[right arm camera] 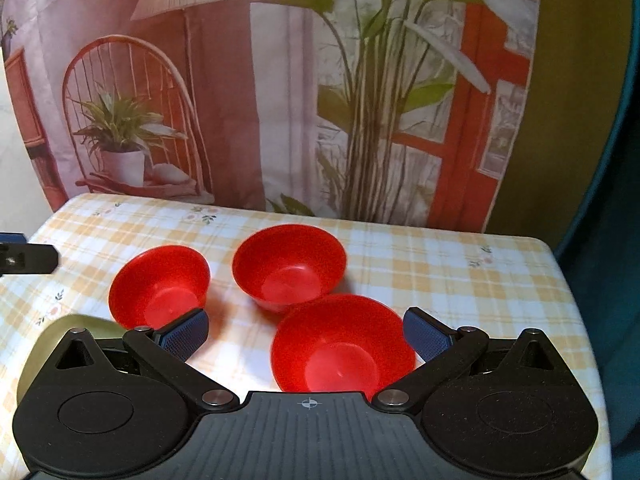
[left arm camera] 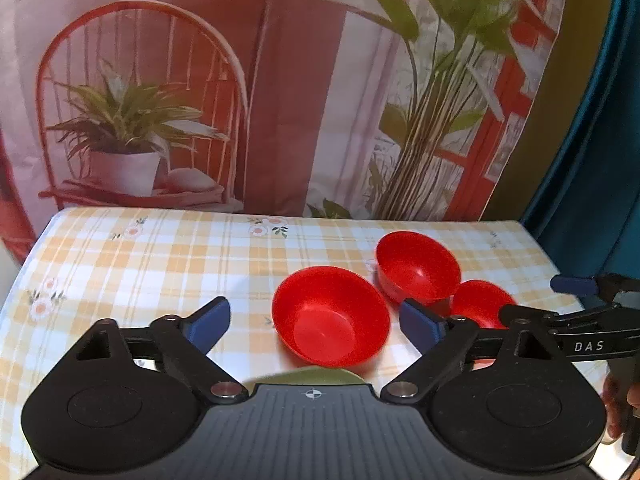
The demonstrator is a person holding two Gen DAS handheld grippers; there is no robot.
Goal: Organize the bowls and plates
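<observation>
- Left wrist view showed the left gripper [left arm camera: 314,322] with its jaws spread wide and nothing held between them; its blue pads [left arm camera: 208,322] were well apart.
- Between those pads stood the near red bowl [left arm camera: 330,316], upright on the table, touching neither pad.
- Just behind the right pad stood the far red bowl [left arm camera: 416,266], and beside it the third red bowl [left arm camera: 482,304], partly hidden by the finger.
- A bit of a yellow-green plate [left arm camera: 308,376] appeared just above the gripper body; the rest of it was hidden.
- At the right edge, the right gripper [left arm camera: 580,300] came into this view from the side.
- Right wrist view showed the right gripper [right arm camera: 306,334] also with jaws wide apart and holding nothing.
- The third red bowl [right arm camera: 342,344] sat between its fingers, close to the right pad [right arm camera: 426,334]; I cannot tell if they touched.
- The far red bowl [right arm camera: 288,266] stood behind it, and the near red bowl [right arm camera: 160,284] was to the left, just behind the left pad.
- All bowls rested on the checked tablecloth [right arm camera: 460,276], yellow and white with small flowers.
- Behind the table hung a printed backdrop [right arm camera: 240,120] with a chair and plants.
</observation>
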